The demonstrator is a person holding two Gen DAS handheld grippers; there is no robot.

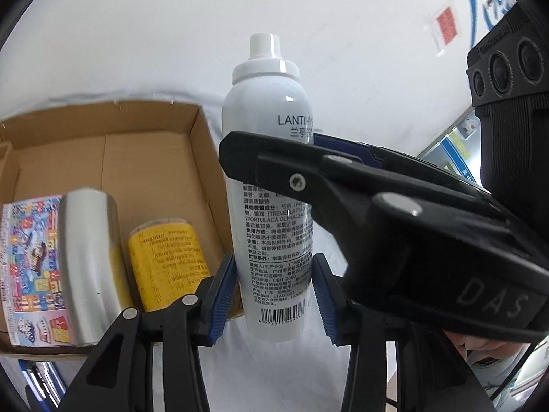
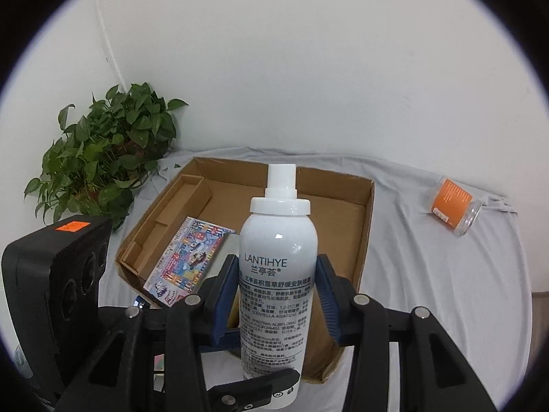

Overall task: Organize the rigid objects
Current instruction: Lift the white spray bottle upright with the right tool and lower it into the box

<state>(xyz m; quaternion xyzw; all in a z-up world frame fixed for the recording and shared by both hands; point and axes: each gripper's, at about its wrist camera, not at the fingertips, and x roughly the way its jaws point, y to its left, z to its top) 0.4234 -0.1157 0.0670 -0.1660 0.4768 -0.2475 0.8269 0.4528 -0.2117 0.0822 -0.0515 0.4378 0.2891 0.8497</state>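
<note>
The left gripper (image 1: 274, 295) reaches forward with its blue pads flanking the lower body of the white spray bottle (image 1: 271, 171); whether they press it or stand just off it I cannot tell. The right gripper (image 2: 276, 295) comes in from the right and is clamped on the bottle's middle, both pads against its sides. The bottle stands upright, long axis vertical, nozzle up, held over the right edge of the cardboard box (image 2: 367, 226). In the box lie a silver can (image 1: 89, 267), a yellow can (image 1: 168, 261) and a colourful packet (image 2: 192, 257). An orange jar (image 2: 454, 206) lies tipped on the tabletop (image 2: 446, 292).
</note>
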